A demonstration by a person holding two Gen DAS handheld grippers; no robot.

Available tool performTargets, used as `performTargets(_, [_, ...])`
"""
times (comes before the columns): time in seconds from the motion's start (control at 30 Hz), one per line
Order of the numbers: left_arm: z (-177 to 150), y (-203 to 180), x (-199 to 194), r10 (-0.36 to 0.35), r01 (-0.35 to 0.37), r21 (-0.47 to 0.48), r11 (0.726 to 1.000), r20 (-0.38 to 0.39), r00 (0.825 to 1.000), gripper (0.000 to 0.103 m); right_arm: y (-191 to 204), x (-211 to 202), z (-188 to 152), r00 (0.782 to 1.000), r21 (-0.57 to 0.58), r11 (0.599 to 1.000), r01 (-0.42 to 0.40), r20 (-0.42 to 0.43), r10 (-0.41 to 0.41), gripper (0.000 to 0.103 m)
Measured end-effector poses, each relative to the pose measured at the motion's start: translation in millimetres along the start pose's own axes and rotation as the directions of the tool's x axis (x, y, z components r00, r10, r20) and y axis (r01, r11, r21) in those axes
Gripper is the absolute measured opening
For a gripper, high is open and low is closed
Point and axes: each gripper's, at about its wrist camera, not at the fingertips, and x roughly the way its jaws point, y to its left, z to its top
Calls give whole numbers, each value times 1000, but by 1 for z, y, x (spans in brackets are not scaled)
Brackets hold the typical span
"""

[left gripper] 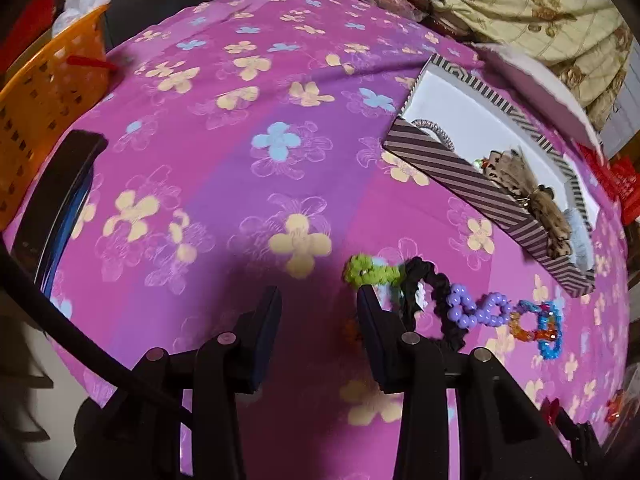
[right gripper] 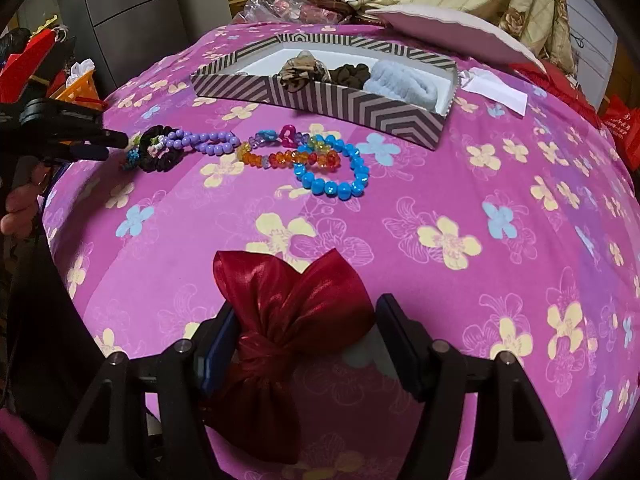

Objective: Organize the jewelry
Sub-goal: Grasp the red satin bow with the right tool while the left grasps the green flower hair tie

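Jewelry lies in a loose row on the pink flower-printed cloth point(left gripper: 224, 92) covering the tabletop: from my left wrist view I see a green crocheted scrunchie point(left gripper: 370, 270), a black ruffled scrunchie point(left gripper: 438, 304), a purple bead bracelet point(left gripper: 478, 308) and an orange and blue bead pair point(left gripper: 542, 328), all touching or overlapping one another. My left tongs point(left gripper: 318, 300) stand released and empty, tipped down just beside the green scrunchie, whose edge sits against one tip; I judge I am lining up on that end of the row because it is the easiest piece to pull free. Beyond the row sits the striped cardboard box point(left gripper: 448, 164), already holding furry brown hair ties, so it reads as the sorting place. An orange plastic basket point(left gripper: 44, 100) sits at the far edge. From my right wrist view, the right tongs point(right gripper: 304, 332) straddle a red satin bow point(right gripper: 288, 320) lying on the cloth; one pad touches its knot while the other stands clear, so I count them released, set around it for a pinch. Further off, the blue bead bracelet point(right gripper: 332, 168) and orange crystal bracelet point(right gripper: 288, 158) lie near the box point(right gripper: 320, 96), with the left tongs point(right gripper: 116, 146) at the row's end.
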Motion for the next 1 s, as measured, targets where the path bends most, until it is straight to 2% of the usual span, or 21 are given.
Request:
performTargets(0.3, [5, -24, 17, 38, -37, 76, 996, -21, 999, 32, 1, 1, 2, 1000, -15, 1000, 1, -4, -1, 70])
performTargets(0.37, [7, -18, 16, 3, -2, 49, 999, -20, 1000, 10, -1, 1, 2, 1000, -19, 1000, 1, 3, 0, 61])
performTargets(0.43, [10, -10, 15, -38, 39, 13, 999, -39, 999, 2, -3, 0, 4, 1000, -22, 1000, -3, 10, 3, 31])
performTargets(0.47, [12, -6, 12, -59, 59, -5, 998, -35, 998, 0, -6, 0, 5, 1000, -14, 1000, -20, 8, 20, 27])
performTargets(0.63, [14, 4, -10, -116, 116, -21, 993, 7, 993, 0, -8, -3, 6, 997, 3, 998, -69, 17, 69, 25])
performTargets(0.8, [12, 1, -18, -110, 110, 13, 994, 12, 994, 0, -2, -11, 10, 997, -16, 997, -72, 38, 73, 24])
performTargets(0.9, [11, 3, -11, -116, 116, -20, 993, -12, 993, 1, -1, -13, 9, 996, -14, 997, -78, 38, 79, 24])
performTargets(0.97, [13, -1, -4, -106, 106, -20, 994, -20, 994, 15, -2, -14, 9, 996, -7, 997, -83, 36, 83, 24])
performTargets(1.0, [13, -2, -3, -100, 99, -19, 995, -17, 995, 17, -2, -14, 9, 996, -6, 996, -84, 35, 84, 25])
